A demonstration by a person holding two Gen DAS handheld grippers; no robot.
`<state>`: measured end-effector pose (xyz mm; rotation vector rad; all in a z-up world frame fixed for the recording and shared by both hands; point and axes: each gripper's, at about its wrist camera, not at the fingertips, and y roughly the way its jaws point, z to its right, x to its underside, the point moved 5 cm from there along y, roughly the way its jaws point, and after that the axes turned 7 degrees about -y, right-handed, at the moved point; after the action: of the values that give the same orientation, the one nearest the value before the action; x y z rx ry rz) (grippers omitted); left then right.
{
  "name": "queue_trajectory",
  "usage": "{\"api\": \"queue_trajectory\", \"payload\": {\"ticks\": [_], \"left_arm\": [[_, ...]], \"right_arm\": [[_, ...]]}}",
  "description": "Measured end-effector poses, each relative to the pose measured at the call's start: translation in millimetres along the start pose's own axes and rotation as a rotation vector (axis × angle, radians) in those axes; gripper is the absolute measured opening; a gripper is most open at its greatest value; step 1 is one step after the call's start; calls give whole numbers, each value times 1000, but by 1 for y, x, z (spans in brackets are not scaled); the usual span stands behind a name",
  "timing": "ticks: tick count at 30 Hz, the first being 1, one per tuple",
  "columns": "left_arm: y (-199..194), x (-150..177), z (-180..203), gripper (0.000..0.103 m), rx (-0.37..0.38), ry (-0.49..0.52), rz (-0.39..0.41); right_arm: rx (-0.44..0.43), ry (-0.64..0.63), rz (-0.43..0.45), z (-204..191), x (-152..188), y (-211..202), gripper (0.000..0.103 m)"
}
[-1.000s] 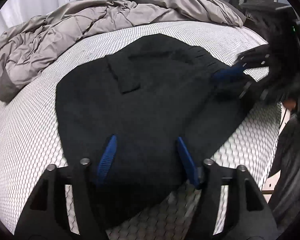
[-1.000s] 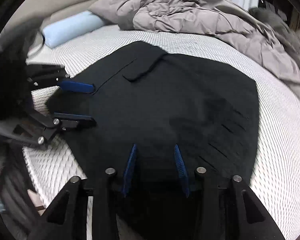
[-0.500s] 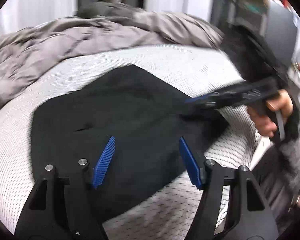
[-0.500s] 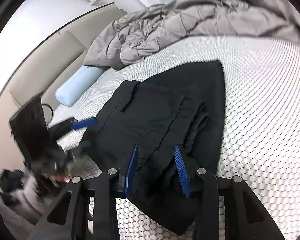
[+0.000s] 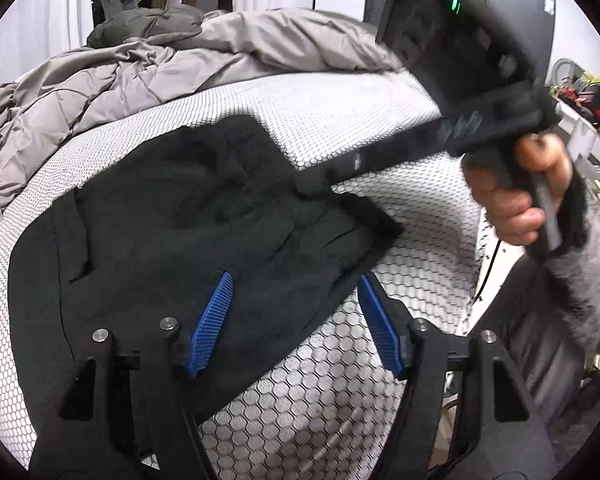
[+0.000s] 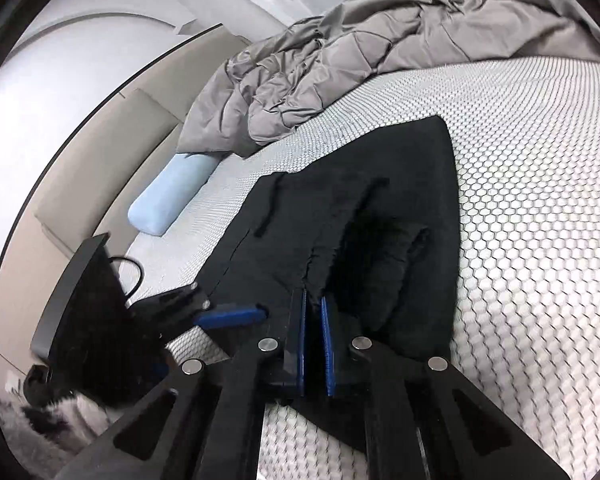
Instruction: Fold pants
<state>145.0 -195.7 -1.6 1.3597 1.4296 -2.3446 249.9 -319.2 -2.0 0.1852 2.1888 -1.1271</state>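
Left wrist view: one pair of black fabric pants (image 5: 188,240) lies on the bed's white honeycomb-patterned mattress cover (image 5: 340,380), partly folded, with a raised corner at its right side.
Left tongs (image 5: 296,320): two blue ribbed pads, spread wide above the near edge of the pants, holding nothing.
Right tongs, seen from the left: the black tool reaches in from the right, its tip at the lifted fabric; one bare hand (image 5: 516,196) grips its handle.
Right wrist view: right tongs (image 6: 314,336) have the two blue pads drawn close, with a bunched edge of the pants pinched between them.
Pants from the right: the one garment (image 6: 380,240) spreads away from the pads, gathered in wrinkles just beyond them, flat farther out.
Left tongs from the right: one blue pad (image 6: 230,315) shows beside the pants' left edge.
Bedding: one rumpled grey quilted duvet (image 6: 340,64) at the far side; one pale blue bolster pillow (image 6: 168,200) just beside it.
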Motion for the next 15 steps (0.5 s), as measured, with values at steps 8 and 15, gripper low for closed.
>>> {"api": "queue_trajectory", "payload": {"ticks": [8, 15], "left_arm": [[6, -8, -15, 64, -14, -93, 16], [31, -10, -25, 65, -18, -134, -60]], "right_arm": [[40, 113, -39, 29, 15, -2, 15], [-82, 175, -77, 29, 20, 15, 40]]}}
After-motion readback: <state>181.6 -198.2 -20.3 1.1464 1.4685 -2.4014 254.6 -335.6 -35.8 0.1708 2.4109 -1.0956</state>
